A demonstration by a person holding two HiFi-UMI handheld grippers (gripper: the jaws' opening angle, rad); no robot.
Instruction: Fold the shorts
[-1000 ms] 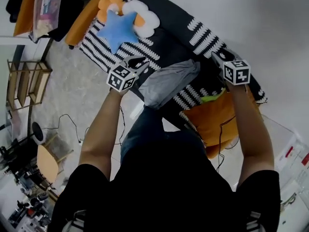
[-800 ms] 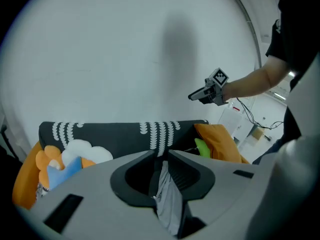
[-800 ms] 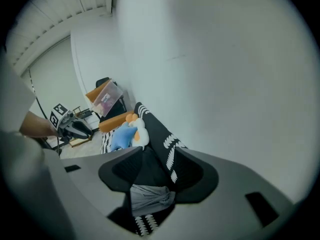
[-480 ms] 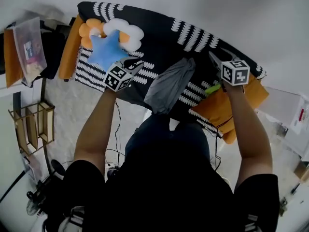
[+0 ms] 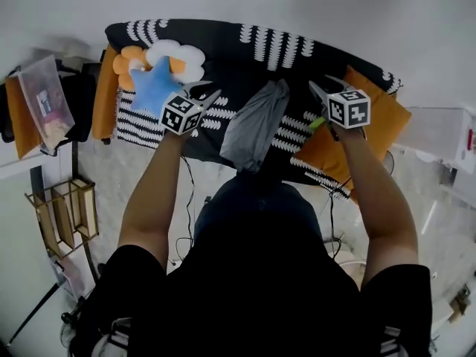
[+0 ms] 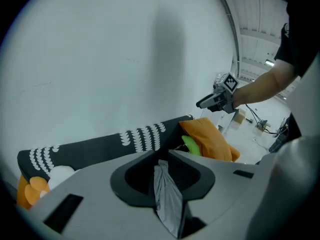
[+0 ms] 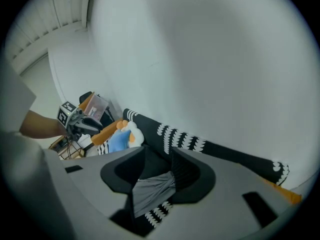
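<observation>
A sofa [image 5: 245,65] under a black cover with white scalloped stripes runs along the pale wall. The crumpled grey fabric shorts [image 5: 256,125] lie on the middle of the sofa's seat in a long, narrow bunch that runs from the back of the seat to its front edge.

The left gripper [image 5: 204,94] hangs over the left part of the sofa, clear of the shorts. Its jaws stand partly apart and nothing is between them. In the left gripper view the shorts [image 6: 167,199] show only through the gap, lying further off on the sofa.

The right gripper [image 5: 325,86] hangs over the right part of the sofa, also apart from the shorts. Its jaws are open fairly wide, have just been closing somewhat, and hold nothing. In the right gripper view the shorts [image 7: 150,191] again show only through the gap, down on the seat.

At the sofa's left end a soft blue star-shaped cushion [image 5: 152,86] leans against a white and orange flower-shaped cushion [image 5: 178,54]. At the sofa's right end lies a large square orange cushion [image 5: 375,121], with a small bright green thing [image 5: 317,123] at its inner edge.
</observation>
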